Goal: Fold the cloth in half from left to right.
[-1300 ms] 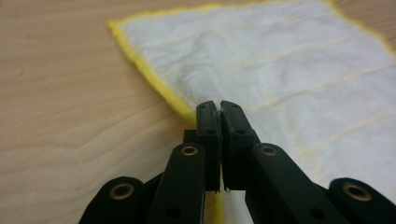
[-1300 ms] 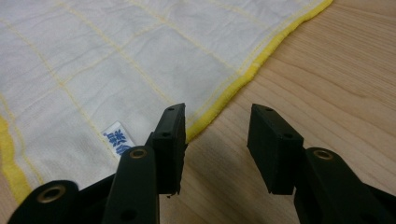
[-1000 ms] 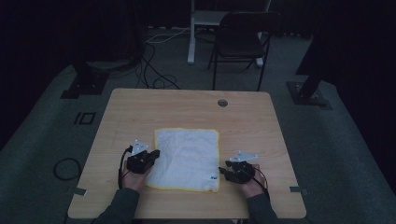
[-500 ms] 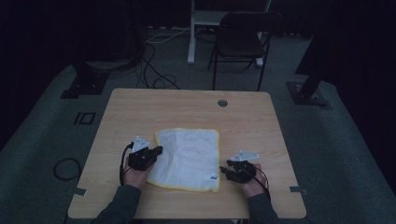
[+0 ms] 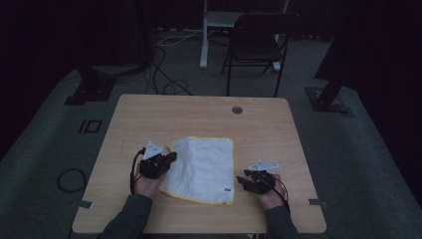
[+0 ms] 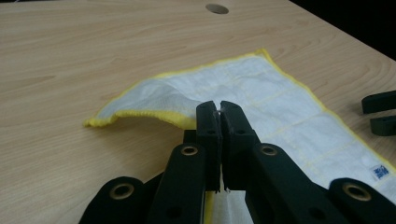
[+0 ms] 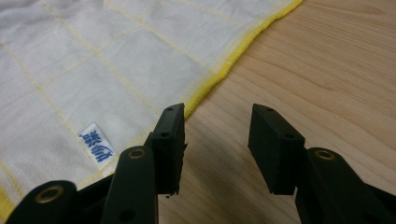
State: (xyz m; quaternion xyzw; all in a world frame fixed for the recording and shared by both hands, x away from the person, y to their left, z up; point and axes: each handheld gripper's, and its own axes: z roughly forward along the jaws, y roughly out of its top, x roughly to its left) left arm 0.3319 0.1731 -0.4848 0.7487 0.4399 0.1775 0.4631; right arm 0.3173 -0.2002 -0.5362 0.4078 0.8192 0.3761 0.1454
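Pinched tight together, the two black jaws of the left gripper [image 6: 219,112] clamp the yellow-hemmed edge of a white square cloth with thin yellow grid lines [image 6: 261,100], and that edge rides up off the wood in a small curl. The jaws of the right gripper [image 7: 217,135] stand apart with bare tabletop between them; one jaw sits right at the cloth's yellow border, the other over plain wood, and nothing is held.

From largest down: a light wooden rectangular table [image 5: 164,117] carries everything, with a round cable hole [image 5: 237,109] near its far edge. The cloth [image 5: 206,167] lies near the person's side of the table, roughly in the middle, flat over most of its area, with its left side raised at the left gripper [image 5: 166,160]. The right gripper [image 5: 244,181] rests just off the cloth's near right corner. Both hands come in from the near edge, dark sleeves behind them, a black cable trailing from each tool.

A small white label with blue print [image 7: 98,145] is sewn into the cloth close to that near right corner, just beside the right gripper's jaw. Beyond the table stands a dark folding chair [image 5: 259,47] on grey carpet.
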